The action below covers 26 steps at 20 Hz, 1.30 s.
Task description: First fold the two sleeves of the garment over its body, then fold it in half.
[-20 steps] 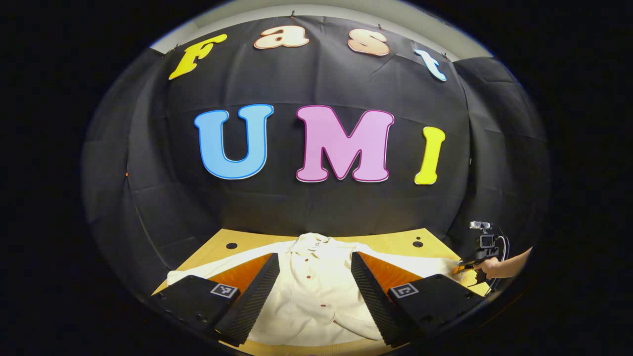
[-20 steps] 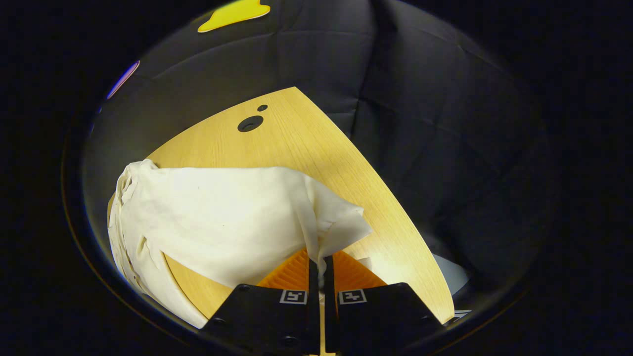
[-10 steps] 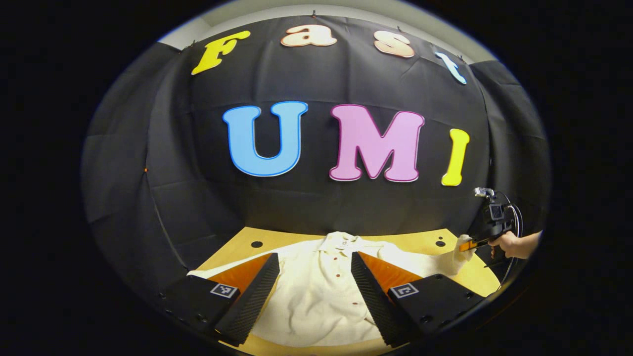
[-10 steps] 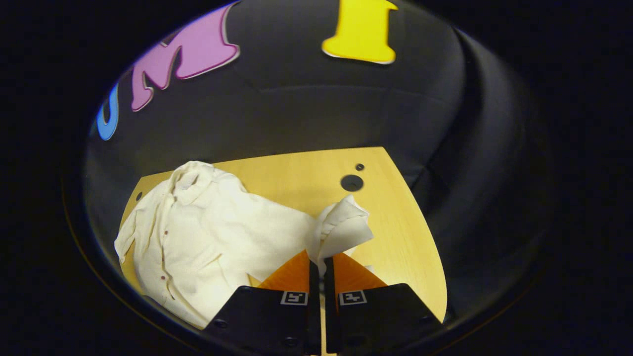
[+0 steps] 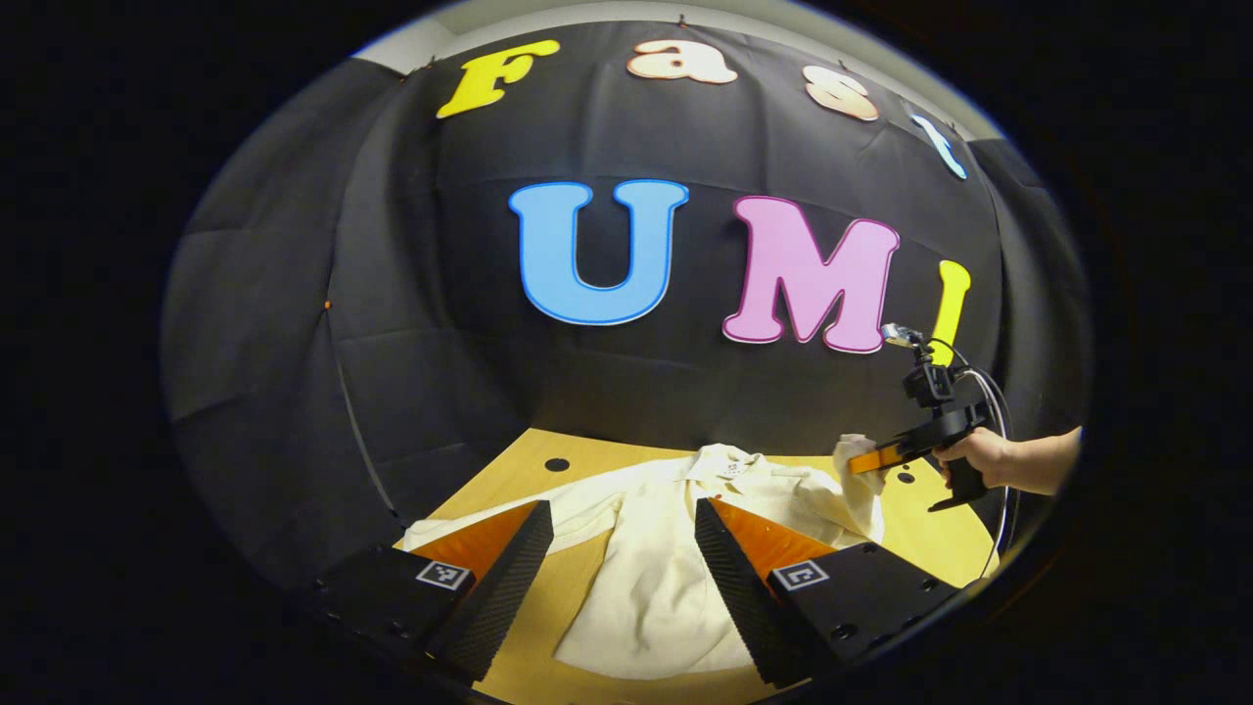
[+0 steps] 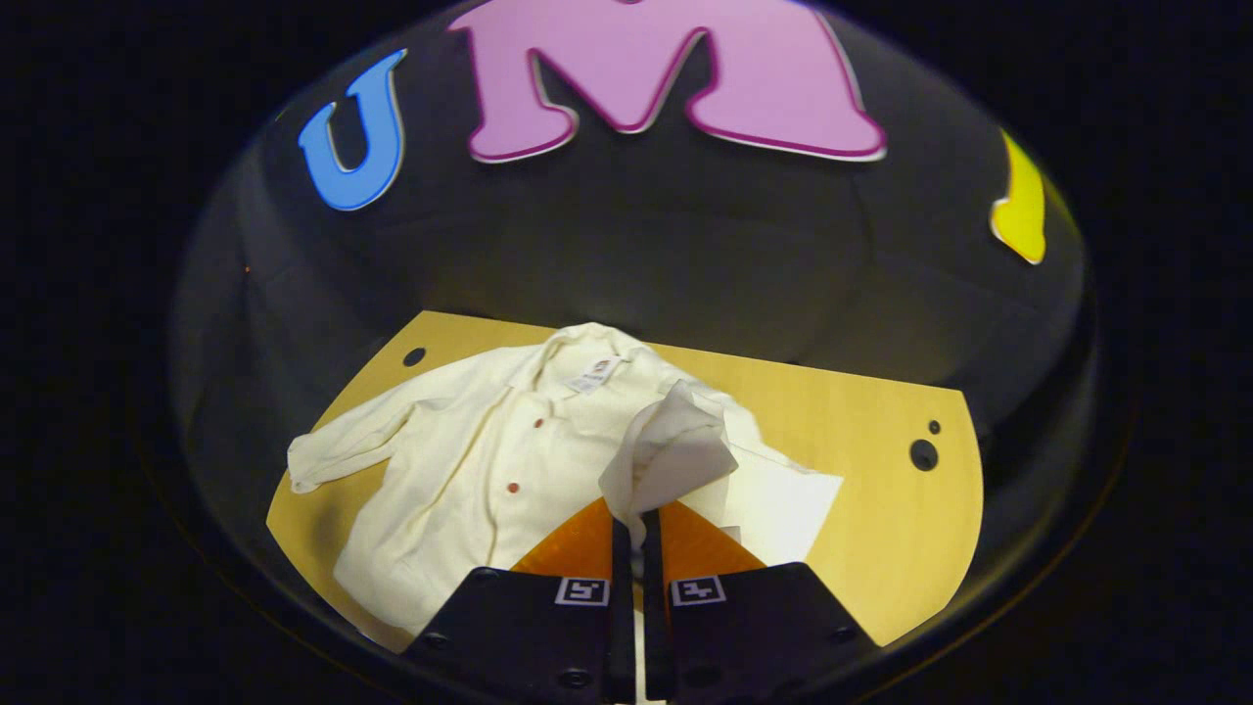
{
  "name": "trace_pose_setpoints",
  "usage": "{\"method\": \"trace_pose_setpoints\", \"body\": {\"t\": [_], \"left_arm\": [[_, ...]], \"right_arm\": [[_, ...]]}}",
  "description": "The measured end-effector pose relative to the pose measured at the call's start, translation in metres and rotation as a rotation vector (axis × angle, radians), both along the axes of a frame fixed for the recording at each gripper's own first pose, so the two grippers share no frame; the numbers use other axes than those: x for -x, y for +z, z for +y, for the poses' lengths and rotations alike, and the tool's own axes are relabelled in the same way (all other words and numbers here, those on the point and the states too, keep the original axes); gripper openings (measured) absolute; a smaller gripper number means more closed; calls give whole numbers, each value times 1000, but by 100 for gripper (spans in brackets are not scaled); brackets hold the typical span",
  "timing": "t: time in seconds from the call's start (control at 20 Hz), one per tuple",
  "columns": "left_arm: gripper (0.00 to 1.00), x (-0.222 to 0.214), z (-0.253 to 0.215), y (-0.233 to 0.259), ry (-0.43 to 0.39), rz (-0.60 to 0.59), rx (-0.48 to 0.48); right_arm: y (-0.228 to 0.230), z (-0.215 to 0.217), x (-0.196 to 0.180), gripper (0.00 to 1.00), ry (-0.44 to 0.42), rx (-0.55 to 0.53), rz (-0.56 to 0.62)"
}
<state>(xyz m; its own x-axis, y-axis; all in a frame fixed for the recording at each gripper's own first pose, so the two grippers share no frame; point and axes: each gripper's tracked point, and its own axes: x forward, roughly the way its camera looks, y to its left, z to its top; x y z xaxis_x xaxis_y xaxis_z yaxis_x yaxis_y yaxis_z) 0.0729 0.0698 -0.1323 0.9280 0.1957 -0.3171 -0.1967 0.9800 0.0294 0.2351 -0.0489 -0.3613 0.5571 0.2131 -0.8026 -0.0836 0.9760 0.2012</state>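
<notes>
In the left gripper view, the wooden table fills the lower part of the scene, from about 7 o'clock round to 4 o'clock. At 7 o'clock the garment's far sleeve lies stretched flat on the wood, reaching out toward the table's edge. The left gripper sits at 6 o'clock with its fingers spread wide apart, holding nothing, and hangs above the table with the cream shirt showing between them. The shirt lies spread on the table, collar at the far side toward the booth wall and hem toward the camera. At 3 o'clock the right gripper, held by a hand, is raised above the table with the cuff of the other sleeve pinched in its tips; that sleeve hangs down from the grip to the shirt's shoulder.

In the right gripper view, the flat sleeve lies at 9 o'clock, its cuff close to the table's corner. The shirt body, buttoned with dark red buttons, lies at the centre-left, collar at 12 o'clock. At 6 o'clock the right gripper is clamped tight on the lifted sleeve, whose bunched cloth stands up above the fingertips, over the shirt's right side. Bare table runs on toward 3 o'clock.
</notes>
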Motion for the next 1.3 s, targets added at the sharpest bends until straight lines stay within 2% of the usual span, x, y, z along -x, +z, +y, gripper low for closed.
{"method": "trace_pose_setpoints", "body": {"t": [0.25,0.45,0.5,0.55,0.6,0.65,0.75,0.8,1.05,1.1,1.15,1.3], "left_arm": [[96,10,45,-20,47,25,21],[96,17,78,-44,85,47,61],[96,17,86,-52,91,52,79],[96,17,92,-58,98,52,98],[96,17,100,-66,105,51,123],[95,15,107,-73,118,49,151],[96,12,122,-86,152,55,208],[96,9,130,-96,176,68,225],[96,0,197,-127,282,110,180],[91,-2,213,-133,314,136,168],[96,-2,230,-139,349,165,157],[96,-10,263,-167,390,235,161]], "right_arm": [[-12,115,-22,8,85,-92,15],[-36,183,-31,8,120,-170,45],[-43,197,-34,17,120,-198,51],[-48,205,-34,12,110,-222,46],[-53,210,-38,31,94,-234,36],[-60,214,-43,39,76,-236,27],[-60,210,-47,80,65,-217,-1],[-55,207,-46,90,74,-203,-16],[10,165,-32,94,105,-26,-197],[25,159,-23,95,111,-18,-213],[41,156,-16,95,112,-23,-234],[86,140,3,95,66,-28,-292]]}}
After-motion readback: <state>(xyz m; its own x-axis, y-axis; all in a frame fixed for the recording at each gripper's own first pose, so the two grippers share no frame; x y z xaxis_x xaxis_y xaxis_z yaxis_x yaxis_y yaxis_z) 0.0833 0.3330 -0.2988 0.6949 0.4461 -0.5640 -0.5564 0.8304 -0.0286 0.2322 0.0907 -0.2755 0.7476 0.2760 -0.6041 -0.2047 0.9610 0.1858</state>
